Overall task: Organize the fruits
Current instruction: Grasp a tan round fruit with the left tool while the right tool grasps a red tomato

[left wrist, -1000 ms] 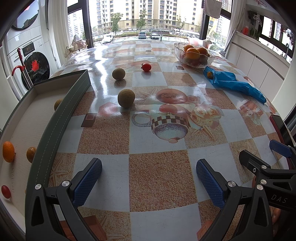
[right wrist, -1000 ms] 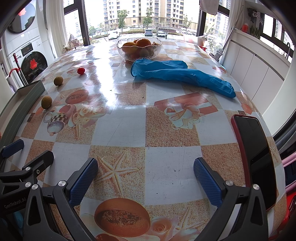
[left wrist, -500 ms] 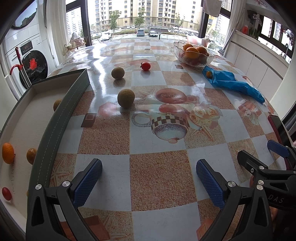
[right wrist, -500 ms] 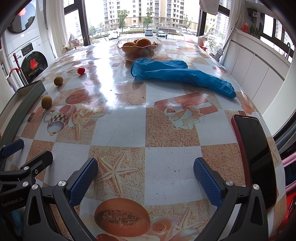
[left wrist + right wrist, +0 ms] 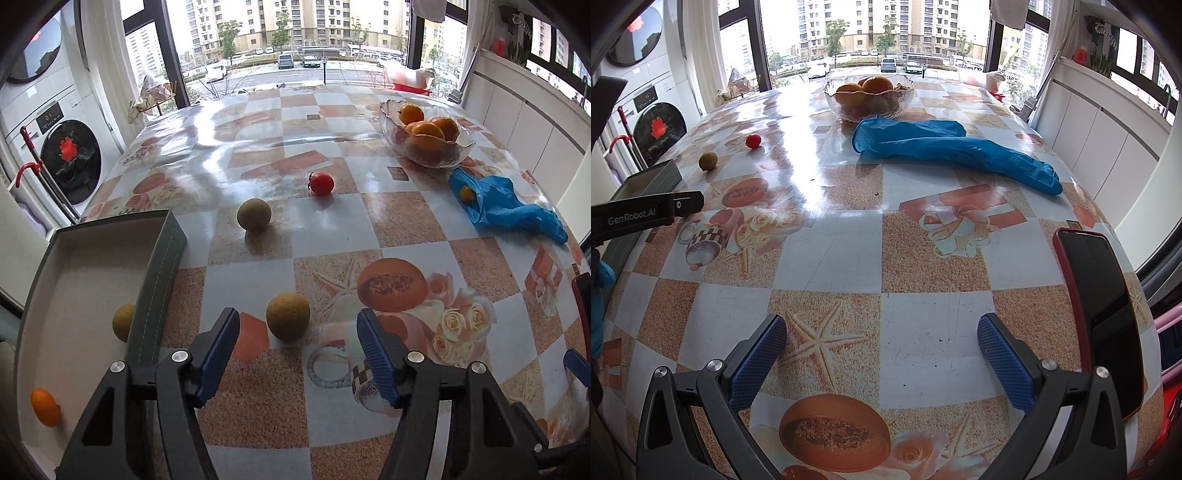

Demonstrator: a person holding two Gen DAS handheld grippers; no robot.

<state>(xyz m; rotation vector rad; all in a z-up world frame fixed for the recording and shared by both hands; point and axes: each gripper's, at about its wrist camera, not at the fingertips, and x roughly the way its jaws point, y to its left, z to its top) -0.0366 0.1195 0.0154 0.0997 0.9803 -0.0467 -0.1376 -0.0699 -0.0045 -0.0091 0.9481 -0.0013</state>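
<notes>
Desk (image 5: pixel 406 221): glossy checked cloth printed with fruit, roses, starfish and a teacup.

Left gripper (image 5: pixel 297 345): low over the near part of the desk, jaws apart and holding nothing. A yellow-green round fruit (image 5: pixel 288 321) sits on the cloth just ahead of the gap between the blue pads, touching neither.

Second green fruit (image 5: pixel 254 215): farther back on the cloth, well apart from the first; also seen from the right wrist (image 5: pixel 708 161).

Tomato (image 5: pixel 321 183): small, red, beyond and right of the second green fruit, near it (image 5: pixel 753 141).

Box (image 5: pixel 159 280): open, grey-green walls, pale lining, at the left edge of the desk beside the left gripper. Inside: one yellow-green fruit (image 5: pixel 123 322) against the near wall, and one small orange (image 5: pixel 44 407) toward the closer corner.

Glass bowl (image 5: pixel 424 151): far right of the desk, holding oranges (image 5: pixel 428 131); other fruit lower in the bowl is too blurred to name.

Blue glove (image 5: pixel 945 146): lying flat just in front of the bowl. In the left wrist view a small orange fruit (image 5: pixel 466 192) shows at its open cuff.

Right gripper (image 5: pixel 882 350): above bare cloth at the near right of the desk, jaws wide apart, holding nothing.

Phone (image 5: pixel 1097 306): dark screen, red case, on the desk just right of the right gripper.
</notes>
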